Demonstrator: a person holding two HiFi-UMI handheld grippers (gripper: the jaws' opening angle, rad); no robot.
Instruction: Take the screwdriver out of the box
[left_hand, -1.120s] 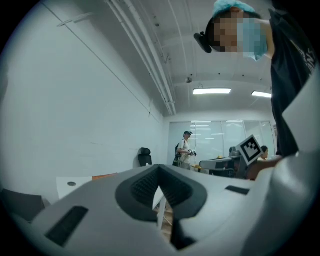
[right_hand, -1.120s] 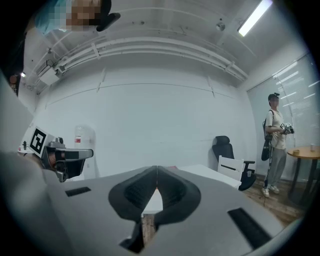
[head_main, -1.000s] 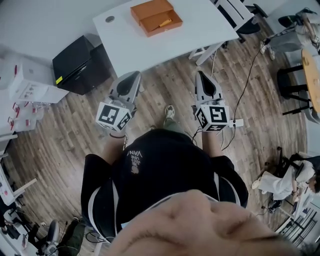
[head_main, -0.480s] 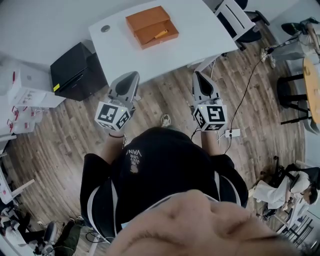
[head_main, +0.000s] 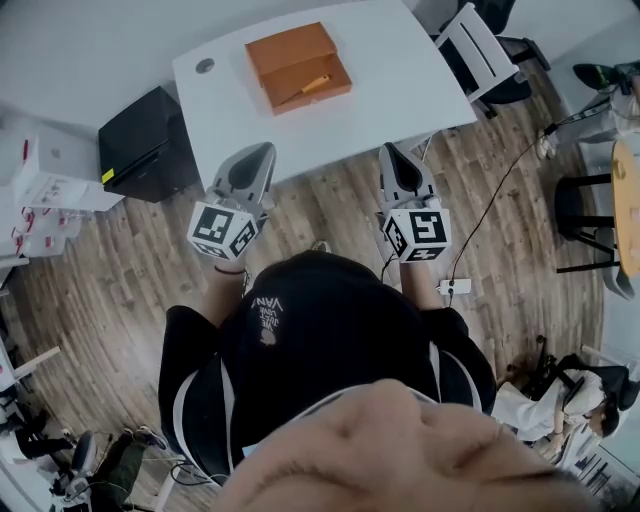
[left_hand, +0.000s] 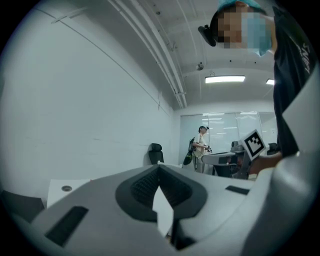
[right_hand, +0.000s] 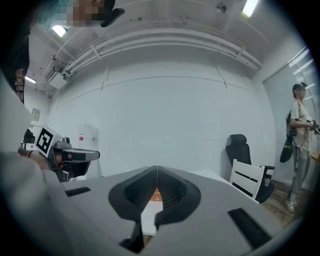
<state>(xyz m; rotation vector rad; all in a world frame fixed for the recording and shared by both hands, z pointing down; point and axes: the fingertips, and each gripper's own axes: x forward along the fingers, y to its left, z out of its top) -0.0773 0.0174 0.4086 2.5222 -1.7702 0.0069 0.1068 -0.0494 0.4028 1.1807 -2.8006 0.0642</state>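
An open orange box (head_main: 297, 65) lies on the white table (head_main: 400, 70) at the top of the head view, its lid flipped back. Inside its lower half rests the screwdriver (head_main: 305, 87), orange-handled, lying slantwise. My left gripper (head_main: 262, 152) and right gripper (head_main: 386, 152) are held side by side over the wooden floor, just short of the table's near edge, pointing at it. Both are shut with nothing between the jaws. In the right gripper view a sliver of the orange box (right_hand: 156, 194) shows past the shut jaws.
A black cabinet (head_main: 143, 148) stands left of the table, white cartons (head_main: 45, 175) beyond it. A white chair (head_main: 478, 55) sits at the table's right end. A cable and power strip (head_main: 455, 286) lie on the floor at right. Another person (left_hand: 201, 150) stands far off.
Both grippers have come nearer to the table together. The table and box sit lower in the head view, and the grippers' tips are now almost at the table's near edge.
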